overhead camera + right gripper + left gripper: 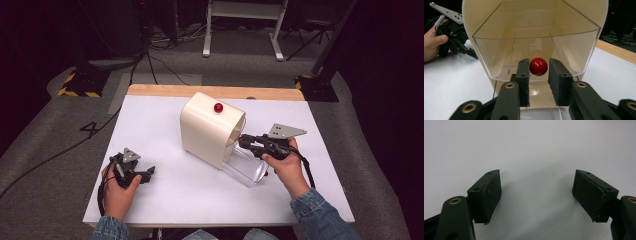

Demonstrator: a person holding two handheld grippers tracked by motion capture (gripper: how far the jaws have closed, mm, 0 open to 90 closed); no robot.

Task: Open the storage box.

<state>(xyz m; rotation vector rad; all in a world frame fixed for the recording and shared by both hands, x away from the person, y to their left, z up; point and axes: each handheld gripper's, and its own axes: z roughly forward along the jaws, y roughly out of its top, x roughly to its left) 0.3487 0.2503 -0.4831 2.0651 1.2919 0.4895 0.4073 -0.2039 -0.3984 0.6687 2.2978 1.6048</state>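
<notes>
Right gripper [538,75] clamped on the red knob [538,66] of the clear drawer [534,37], which stands partly out of the cream box [210,127]. Left gripper [536,195] rests apart on the table [165,195], empty. Pull straight along the drawer's slide; keep grip centred so the knob doesn't slip.

A white table top [165,200] with a wooden far edge [165,90] stands on grey carpet [45,135]; yellow-black hazard tape [80,92] and white frame legs [245,30] lie beyond
</notes>
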